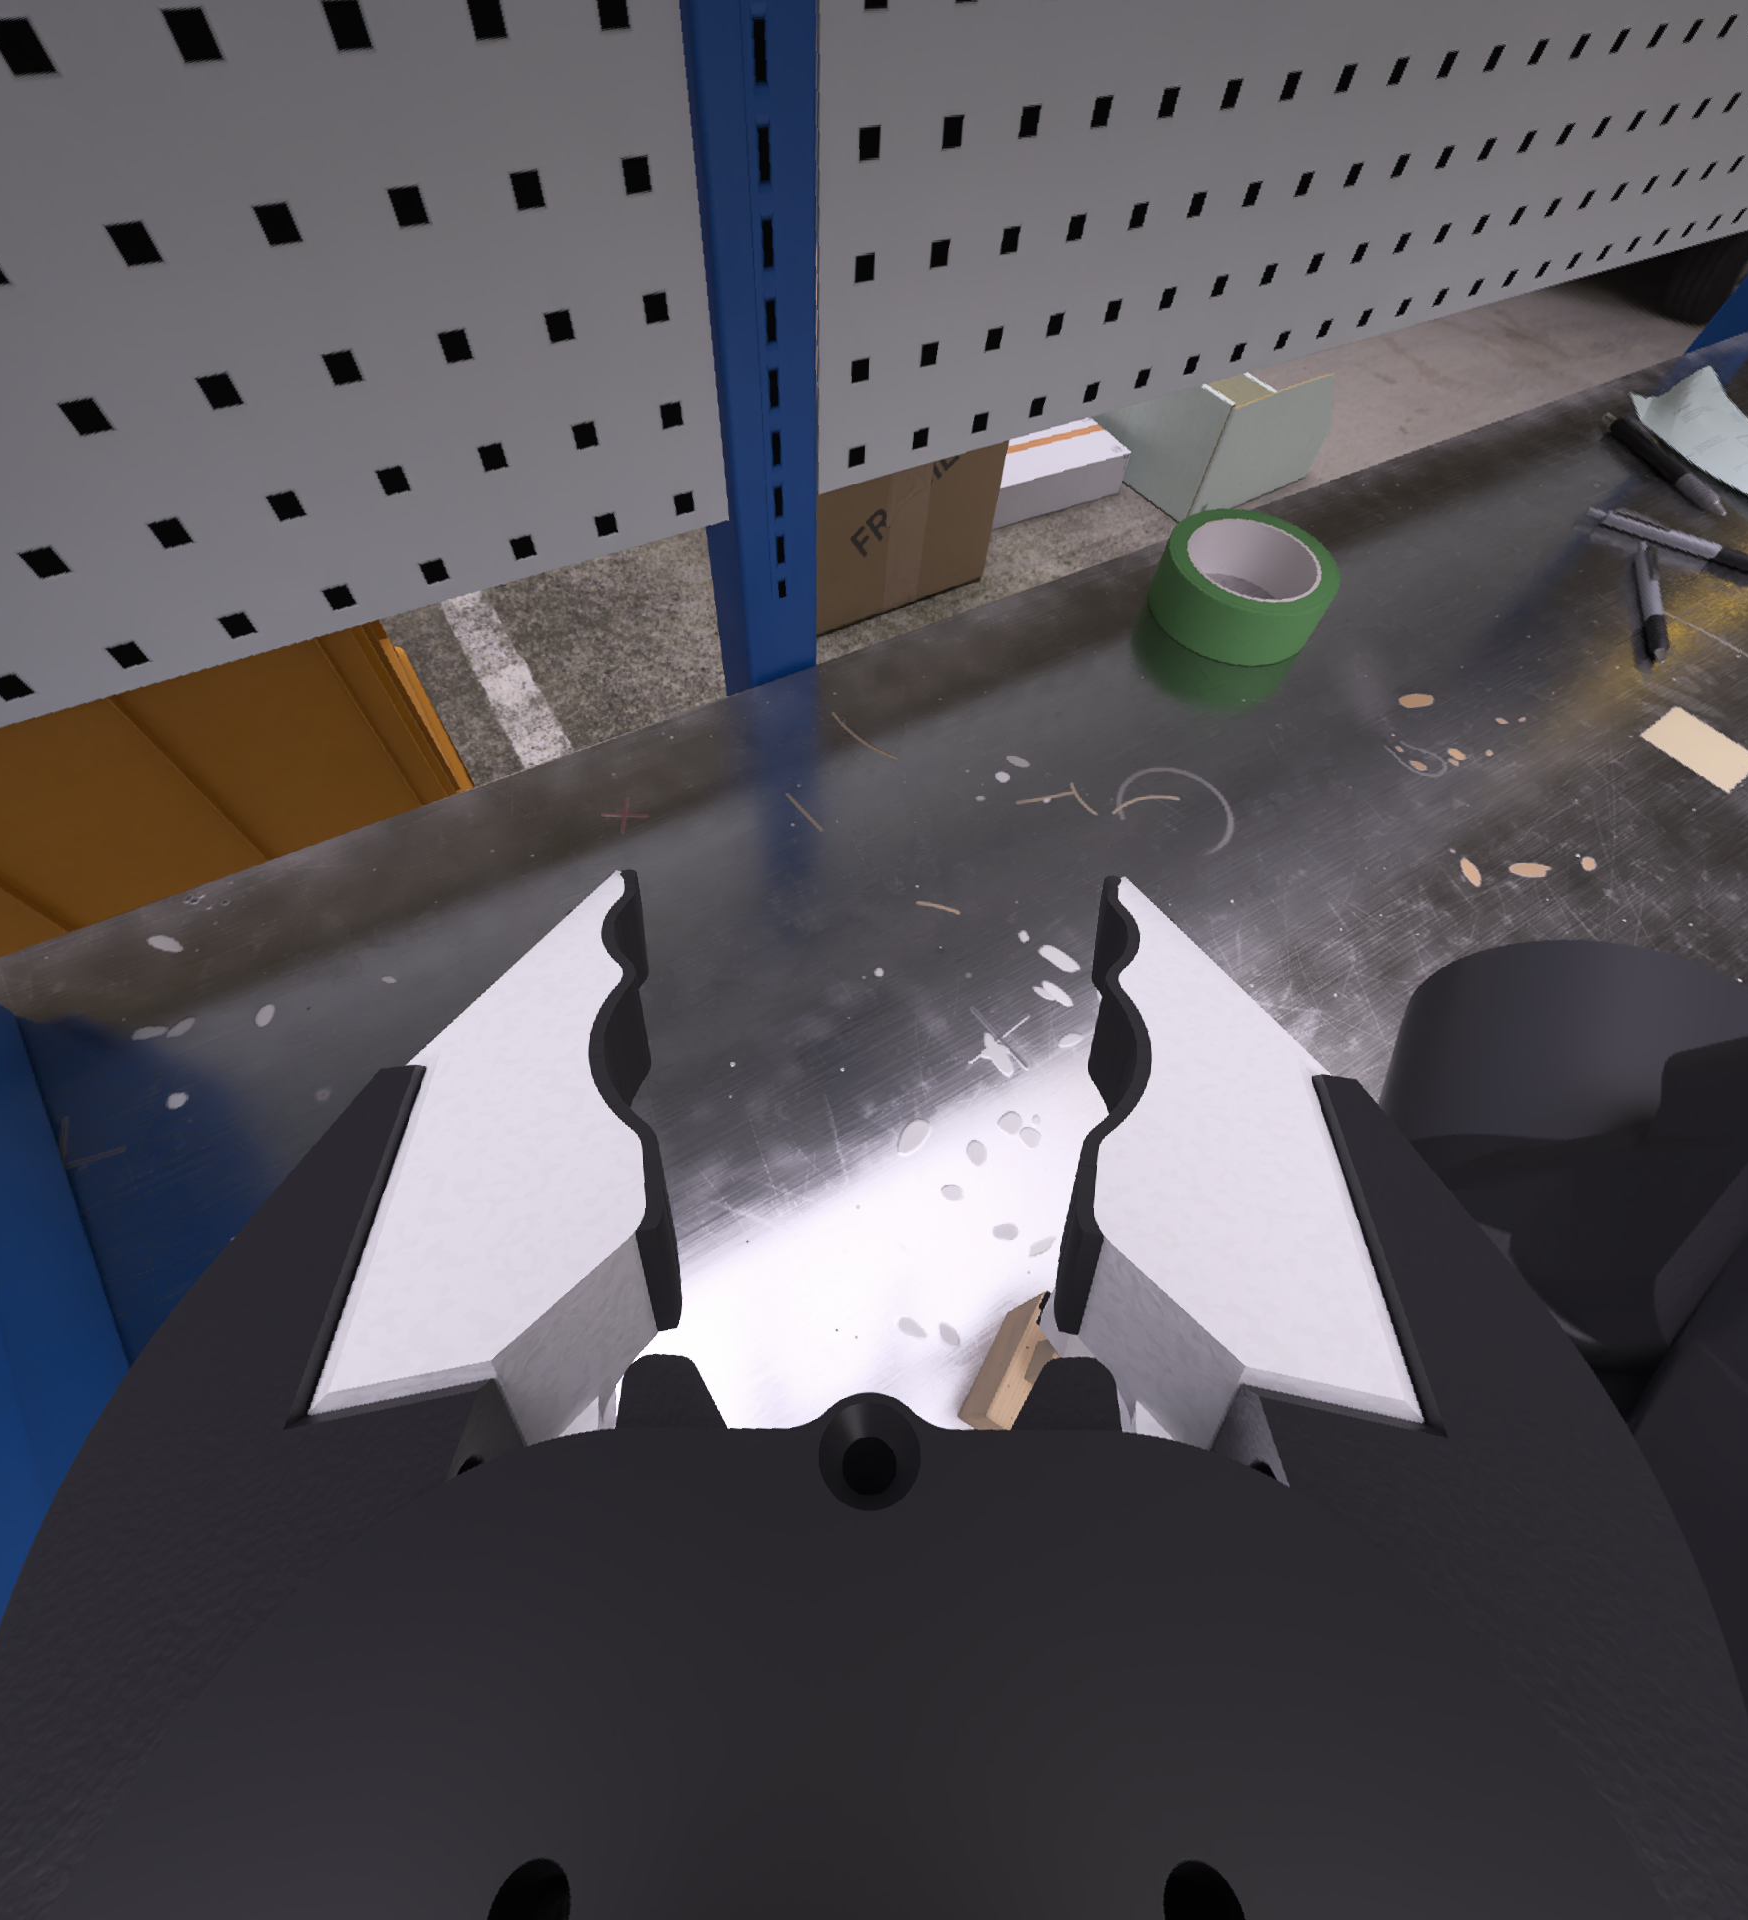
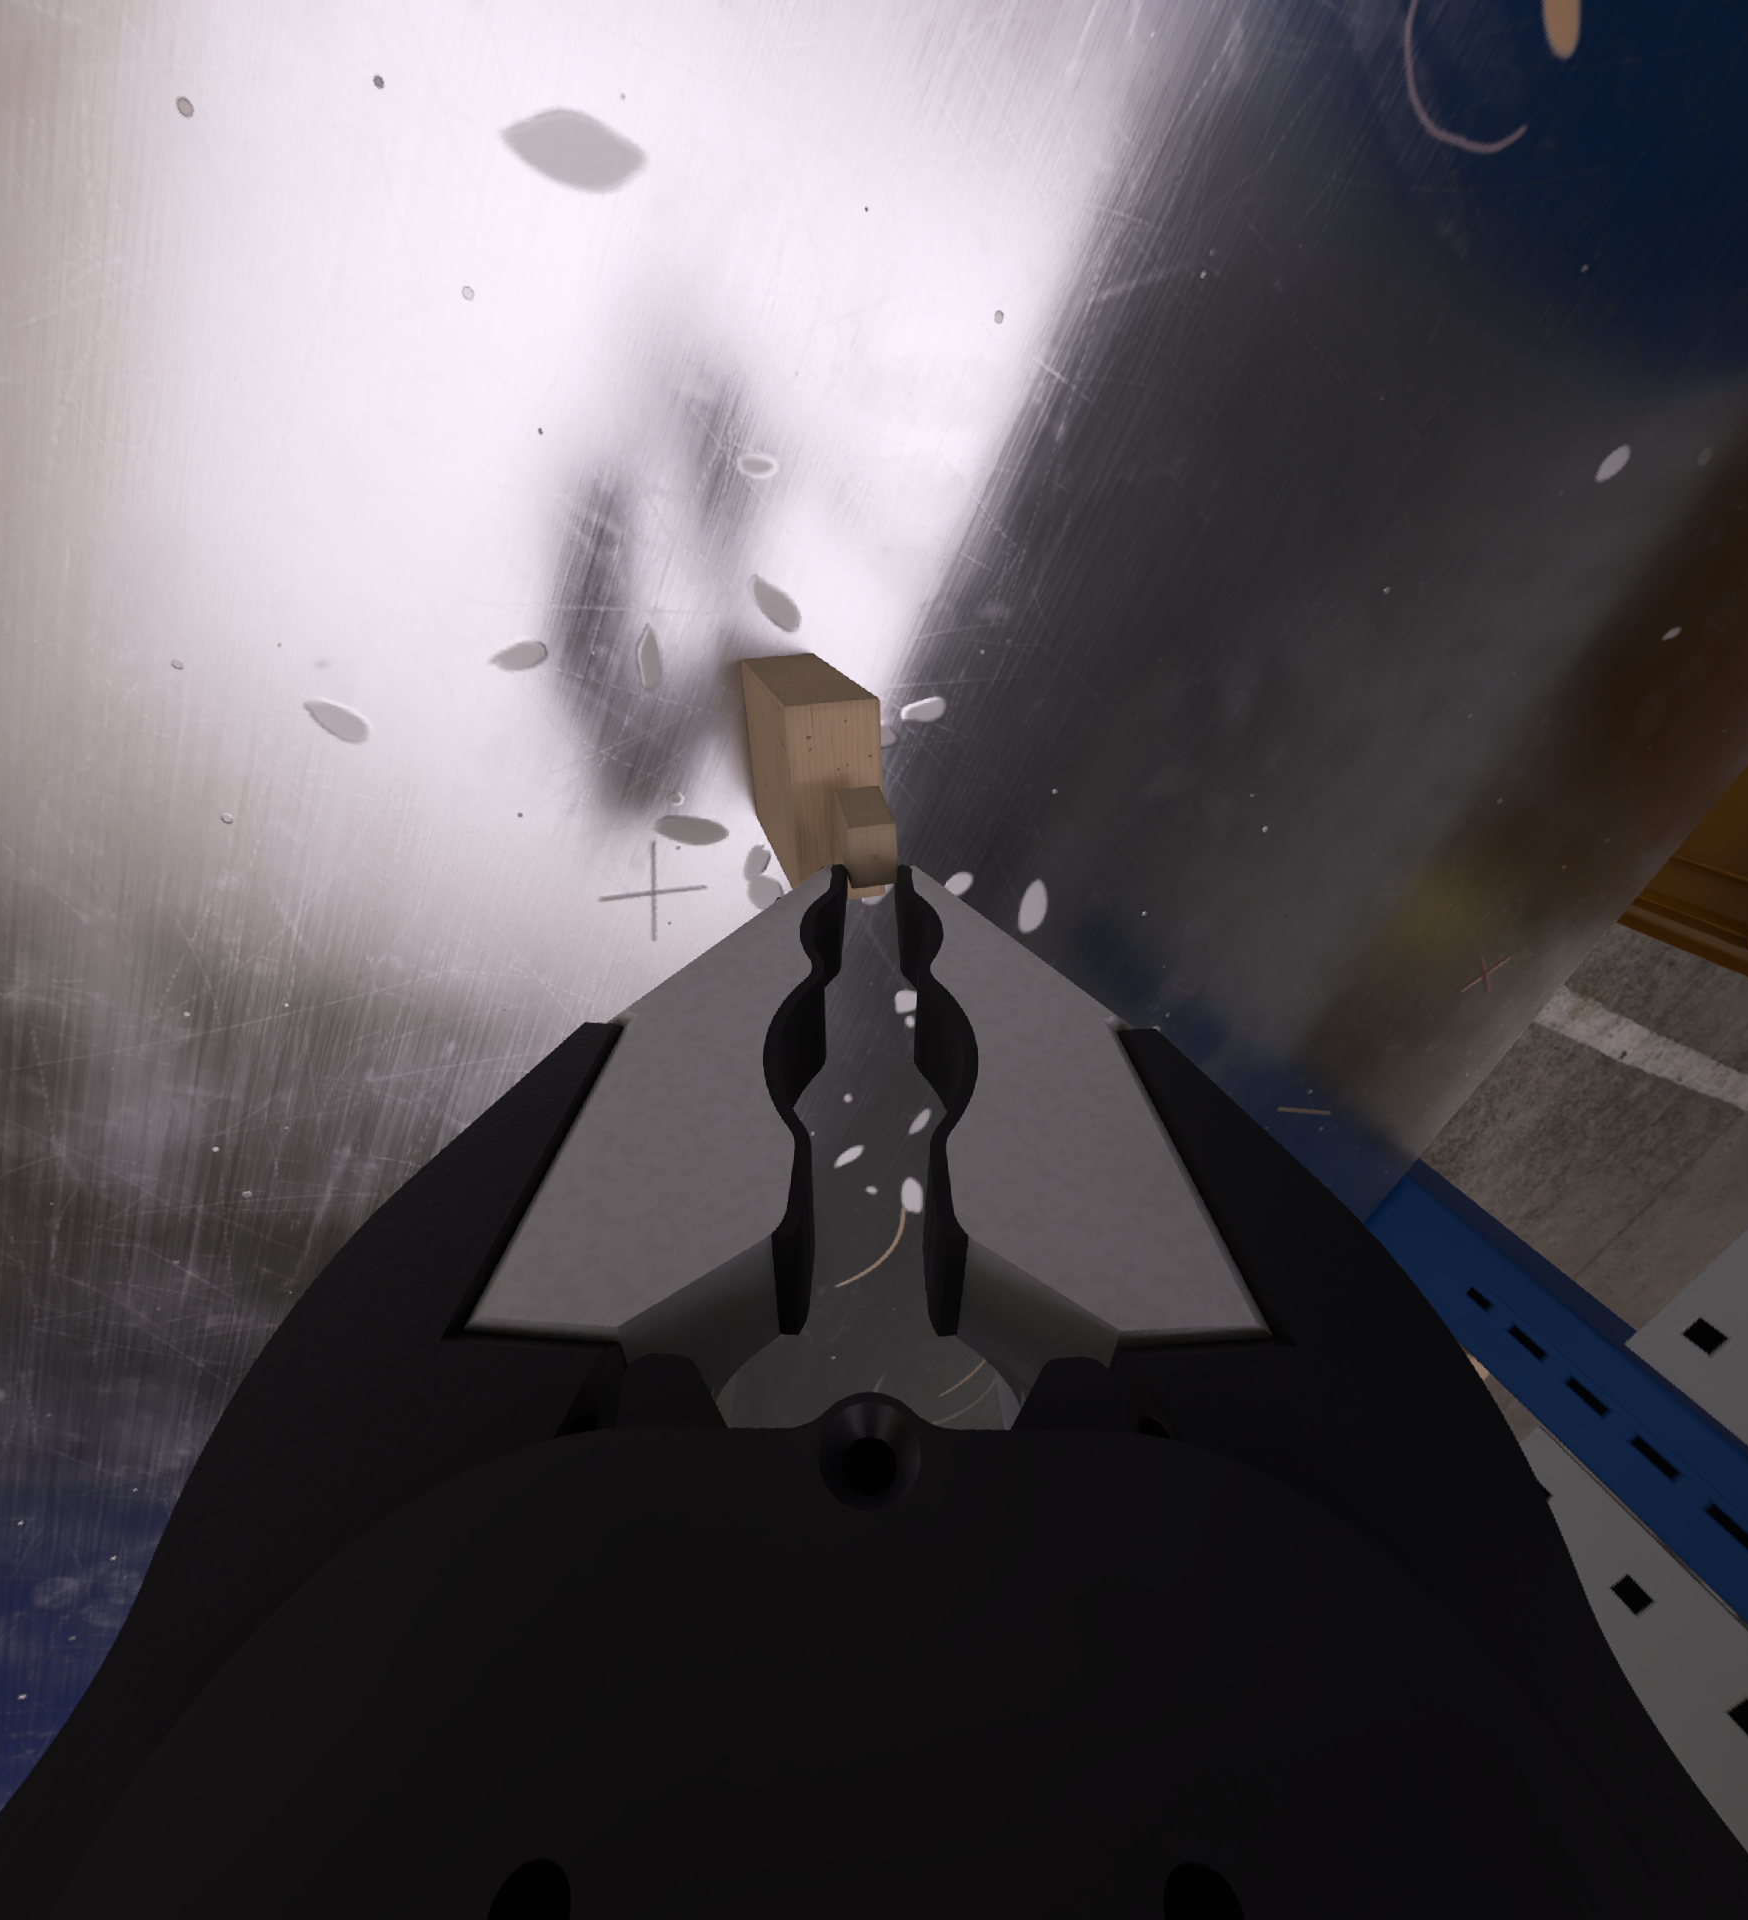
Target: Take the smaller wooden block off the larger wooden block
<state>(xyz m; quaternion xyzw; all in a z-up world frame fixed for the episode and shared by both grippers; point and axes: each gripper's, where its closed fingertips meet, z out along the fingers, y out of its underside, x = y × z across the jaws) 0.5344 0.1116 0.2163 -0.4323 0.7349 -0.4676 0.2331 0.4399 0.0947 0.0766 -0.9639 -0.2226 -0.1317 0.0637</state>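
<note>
So the small pale wooden cube point(image 2: 866, 837) sits against the bigger pale wooden block point(image 2: 810, 769) on the scratched steel bench point(image 2: 330, 416), and the right gripper point(image 2: 871, 881) has its fingertips right at the cube, jaws narrowed to about its width. Can't tell if they're actually pinching yet. Looks lined up to grab only the little one. The left gripper point(image 1: 868, 894) hangs spread wide, holding nothing, probably just staying clear.

I see the small pale wooden block point(image 2: 867, 834) sitting on the larger pale block point(image 2: 814, 764), which rests on my scratched metal worktop point(image 2: 226, 520).
</note>
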